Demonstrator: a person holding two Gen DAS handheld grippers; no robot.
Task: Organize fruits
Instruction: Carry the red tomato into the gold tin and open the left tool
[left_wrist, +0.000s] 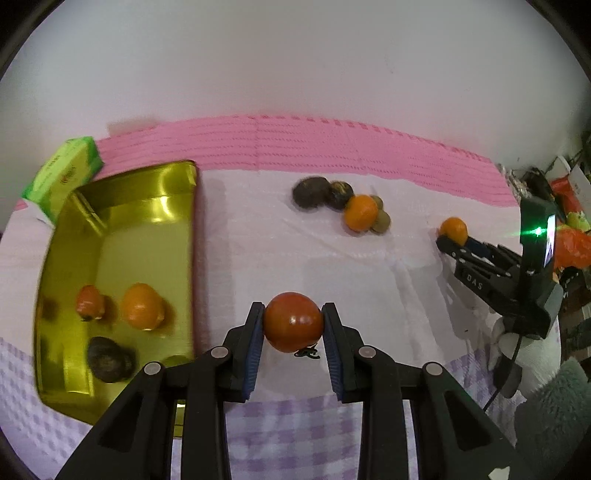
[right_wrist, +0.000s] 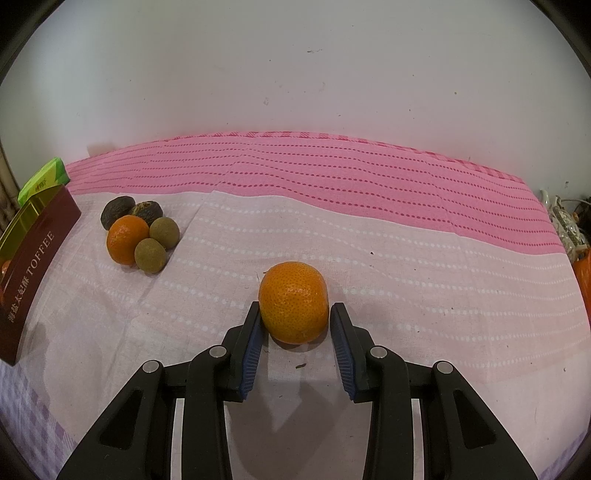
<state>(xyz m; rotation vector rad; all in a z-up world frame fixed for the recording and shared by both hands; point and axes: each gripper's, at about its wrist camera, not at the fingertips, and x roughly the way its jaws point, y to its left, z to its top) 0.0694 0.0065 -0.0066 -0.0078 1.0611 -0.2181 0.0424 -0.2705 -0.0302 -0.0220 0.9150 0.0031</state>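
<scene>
My left gripper (left_wrist: 293, 323) is shut on a red tomato (left_wrist: 293, 320), held above the cloth just right of the gold tin (left_wrist: 184, 206). The tin holds an orange (left_wrist: 142, 306), a small red fruit (left_wrist: 89, 302) and a dark fruit (left_wrist: 109, 359). My right gripper (right_wrist: 295, 317) is open around an orange (right_wrist: 293, 302) that rests on the cloth; the left pad touches it and the right pad stands just off it. It also shows in the left wrist view (left_wrist: 453, 229). A pile of an orange (right_wrist: 127, 239), two green-brown fruits (right_wrist: 149, 254) and two dark fruits (right_wrist: 117, 211) lies at the left.
The tin's dark red "TOFFEE" side (right_wrist: 35, 266) stands at the far left. A green box (left_wrist: 62, 173) sits behind the tin. A pink cloth (right_wrist: 332, 177) covers the back of the table against a white wall. Clutter lies beyond the right edge (left_wrist: 569, 221).
</scene>
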